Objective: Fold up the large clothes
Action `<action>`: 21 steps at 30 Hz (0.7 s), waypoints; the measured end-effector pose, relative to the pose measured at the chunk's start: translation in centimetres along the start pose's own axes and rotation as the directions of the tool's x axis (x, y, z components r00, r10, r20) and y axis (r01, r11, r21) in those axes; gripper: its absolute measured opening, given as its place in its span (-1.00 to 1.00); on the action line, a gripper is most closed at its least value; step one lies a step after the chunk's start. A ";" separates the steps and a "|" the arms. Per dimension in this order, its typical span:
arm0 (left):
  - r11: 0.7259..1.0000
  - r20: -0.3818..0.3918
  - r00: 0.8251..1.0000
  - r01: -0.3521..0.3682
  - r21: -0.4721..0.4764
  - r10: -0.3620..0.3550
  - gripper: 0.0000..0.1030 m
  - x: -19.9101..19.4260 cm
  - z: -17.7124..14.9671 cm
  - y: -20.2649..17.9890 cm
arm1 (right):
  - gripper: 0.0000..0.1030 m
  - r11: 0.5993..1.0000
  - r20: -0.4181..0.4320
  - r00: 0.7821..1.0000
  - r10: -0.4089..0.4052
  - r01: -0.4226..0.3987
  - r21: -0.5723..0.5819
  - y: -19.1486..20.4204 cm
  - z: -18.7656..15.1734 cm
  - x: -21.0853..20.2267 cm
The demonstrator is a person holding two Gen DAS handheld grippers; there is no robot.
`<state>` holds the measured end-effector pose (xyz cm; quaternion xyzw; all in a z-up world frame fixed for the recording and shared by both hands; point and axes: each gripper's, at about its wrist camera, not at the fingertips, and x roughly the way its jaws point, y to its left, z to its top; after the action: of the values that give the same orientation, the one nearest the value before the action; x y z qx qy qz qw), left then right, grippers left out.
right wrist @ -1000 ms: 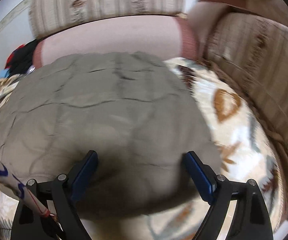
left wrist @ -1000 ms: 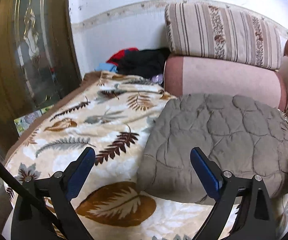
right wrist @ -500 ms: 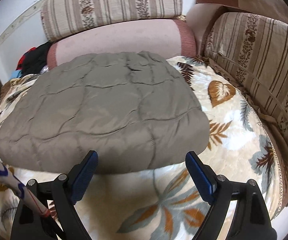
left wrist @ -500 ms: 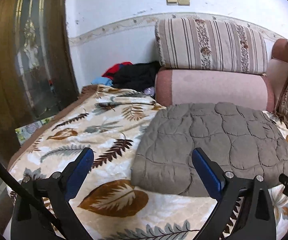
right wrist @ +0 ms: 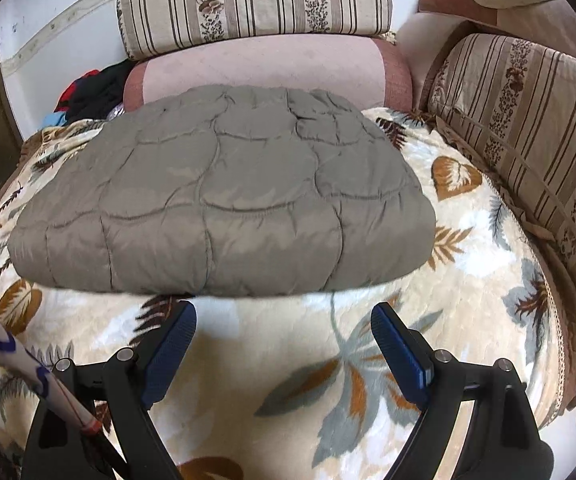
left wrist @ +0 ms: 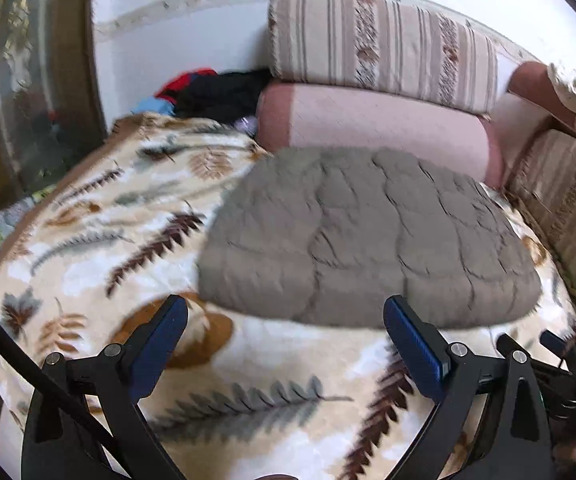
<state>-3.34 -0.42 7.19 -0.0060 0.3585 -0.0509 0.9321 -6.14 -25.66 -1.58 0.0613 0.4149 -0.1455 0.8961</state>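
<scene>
Folded grey quilted garment (right wrist: 224, 196), near edge clear of right tongs (right wrist: 284, 330)

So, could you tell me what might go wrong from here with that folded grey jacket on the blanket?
1. The puffy quilted jacket is a thick bundle; with both grippers open and clear of it, the fold may spring apart.
2. Its near edge overhangs loosely on the plush leaf blanket, so a nudge could slide it.
3. A cord by the right gripper's left finger might snag.
</scene>
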 end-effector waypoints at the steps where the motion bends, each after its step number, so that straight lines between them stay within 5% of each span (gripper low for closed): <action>1: 1.000 -0.020 1.000 0.022 -0.002 -0.022 0.90 0.3 -0.5 -0.3 | 0.78 1.000 -0.003 1.000 0.002 -0.002 -0.004 0.0 -0.2 -0.1; 9: 0.996 -0.129 0.988 0.086 0.017 -0.083 0.90 1.8 -2.4 -2.2 | 0.78 0.998 -0.017 0.999 -0.032 0.032 -0.046 0.0 -1.8 -0.2; 14: 0.999 -0.191 0.981 0.036 0.019 -0.031 0.90 2.7 -2.9 -2.7 | 0.78 0.998 -0.037 0.999 -0.040 0.038 -0.053 -0.3 -2.7 0.0; 21: 1.000 -0.171 0.985 -0.003 0.023 0.007 0.90 2.5 -2.9 -2.3 | 0.78 0.998 -0.050 0.998 -0.039 0.037 -0.055 -0.2 -3.1 0.2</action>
<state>-3.65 -2.85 3.51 0.0098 0.4365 -0.0530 0.8981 -8.37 -25.16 -3.72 0.0327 0.4424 -0.1496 0.8837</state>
